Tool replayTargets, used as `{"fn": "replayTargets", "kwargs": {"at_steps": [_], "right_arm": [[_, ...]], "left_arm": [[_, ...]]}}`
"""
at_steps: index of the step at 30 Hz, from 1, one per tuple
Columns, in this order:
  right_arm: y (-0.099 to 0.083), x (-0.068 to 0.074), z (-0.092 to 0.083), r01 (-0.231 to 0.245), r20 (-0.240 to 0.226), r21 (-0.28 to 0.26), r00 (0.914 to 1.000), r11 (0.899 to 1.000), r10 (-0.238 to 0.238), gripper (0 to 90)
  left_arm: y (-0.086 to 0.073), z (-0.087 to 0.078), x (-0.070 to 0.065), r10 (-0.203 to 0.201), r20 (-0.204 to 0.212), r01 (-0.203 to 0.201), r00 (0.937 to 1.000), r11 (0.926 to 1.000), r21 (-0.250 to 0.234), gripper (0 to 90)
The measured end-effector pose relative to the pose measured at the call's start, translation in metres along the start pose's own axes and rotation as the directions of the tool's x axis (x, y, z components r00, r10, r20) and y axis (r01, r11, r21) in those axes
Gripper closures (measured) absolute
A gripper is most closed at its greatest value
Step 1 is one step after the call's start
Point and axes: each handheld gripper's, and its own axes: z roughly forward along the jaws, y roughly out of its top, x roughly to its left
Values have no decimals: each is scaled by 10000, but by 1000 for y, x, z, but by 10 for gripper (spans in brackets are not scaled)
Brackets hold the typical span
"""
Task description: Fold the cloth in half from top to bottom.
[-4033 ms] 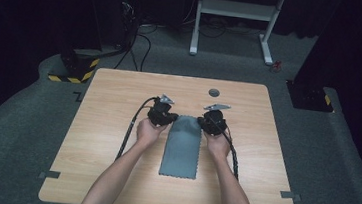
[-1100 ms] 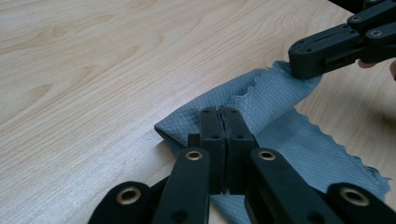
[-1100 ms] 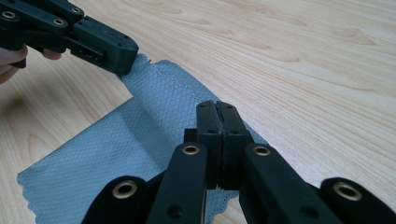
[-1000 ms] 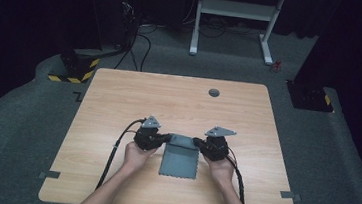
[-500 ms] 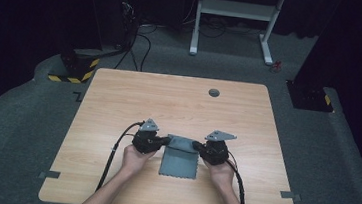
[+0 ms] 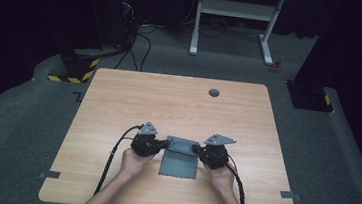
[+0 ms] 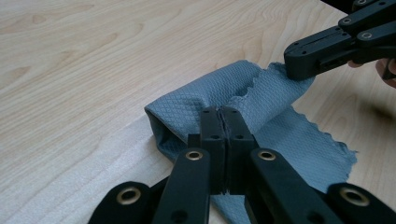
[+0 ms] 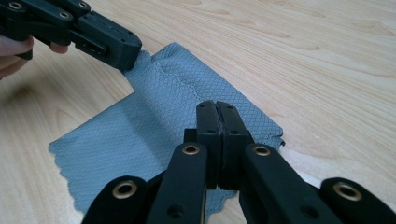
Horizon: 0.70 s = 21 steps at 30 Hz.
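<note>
1. Four seconds back, both hand-held grippers stood at the far end of the grey cloth [image 6: 179, 161], which lay stretched long down the middle of the bench [image 6: 119, 101].
2. The left hand-held gripper [image 6: 165, 143] and the right hand-held gripper [image 6: 195, 147] have since come back toward the person, carrying that far edge with them.
3. The cloth now lies folded over itself, about half as long as before, with a rounded fold along its far side.
4. Over the last second the fold has shortened only slightly, the grippers edging a touch nearer the person.
</note>
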Motion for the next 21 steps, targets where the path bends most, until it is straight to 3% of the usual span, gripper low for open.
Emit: {"fn": "replayTargets", "kwargs": {"at_steps": [7,12,18,21], "right_arm": [[-6,7,-4,309,55,93,9995,9995,-310,895],[-9,7,-5,112,-53,62,9999,9999,-112,895],[-14,10,-6,234,-47,72,9997,9997,-233,895],[-16,11,-7,132,-136,33,9998,9999,-132,895]], "left_arm": [[-5,-2,-5,242,23,-242,9997,9997,10,889],[-9,-4,-8,39,130,-39,9999,10000,15,888],[-14,-3,-12,309,71,-309,9995,9995,70,889],[-17,-5,-12,207,129,-208,9997,9998,33,889]]}}
